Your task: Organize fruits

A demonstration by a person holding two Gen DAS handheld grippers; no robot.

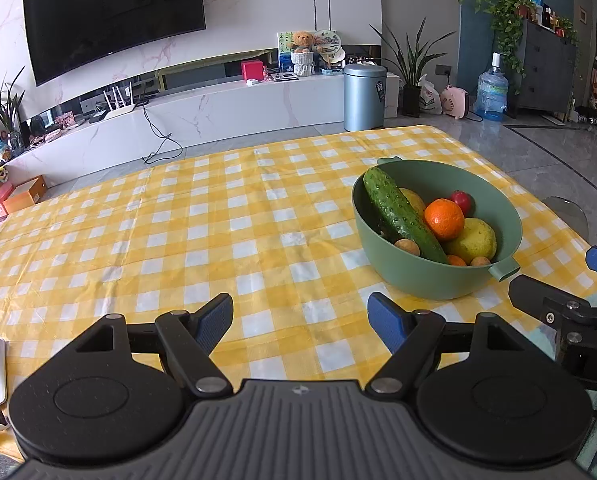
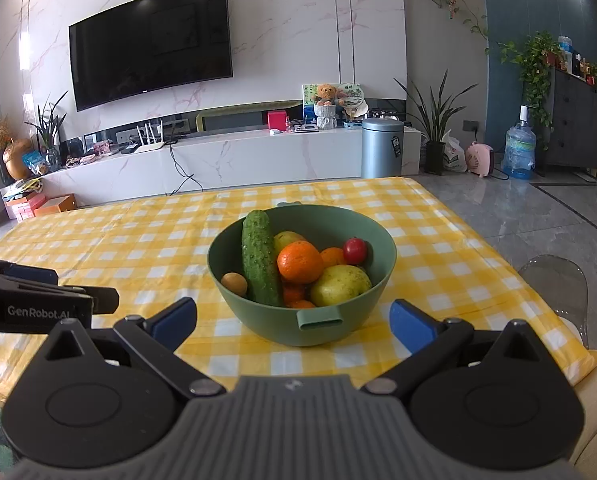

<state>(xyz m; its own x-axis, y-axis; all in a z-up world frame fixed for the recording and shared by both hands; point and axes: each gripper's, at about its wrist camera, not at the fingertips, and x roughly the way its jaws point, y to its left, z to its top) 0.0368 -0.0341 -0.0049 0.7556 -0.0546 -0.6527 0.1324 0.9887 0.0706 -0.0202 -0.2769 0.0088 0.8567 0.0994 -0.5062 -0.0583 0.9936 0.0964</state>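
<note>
1. Since all the produce sits heaped in one green bowl (image 2: pixel 302 276), gathered toward the right edge of the desk (image 1: pixel 178 240) and nearer its front than its far edge, could pass equally for fruit already collected or for a mixed heap waiting to be sorted out onto the cloth.
2. Held low over the front edge, facing forward: left gripper (image 1: pixel 300 320) with fingers spread wide apart and nothing between them, aimed at bare checked cloth to the left of the bowl.
3. Held straight at the bowl's near tab handle: right gripper (image 2: pixel 292 322), likewise spread apart and empty, framing the bowl between its blue pads without touching it.
4. Leaning lengthwise against the bowl's left wall, tip past the rim: a bumpy dark-green cucumber (image 2: pixel 260 264), probably propped so because too long to lie flat.
5. Piled beside it: a bright orange (image 2: pixel 300 262) on top, a yellow-green pear-like fruit (image 2: pixel 340 286) at the near right, a small red fruit (image 2: pixel 355 251) behind, a small tan round fruit (image 2: pixel 234 284) at the near left, more orange pieces half hidden beneath.
</note>
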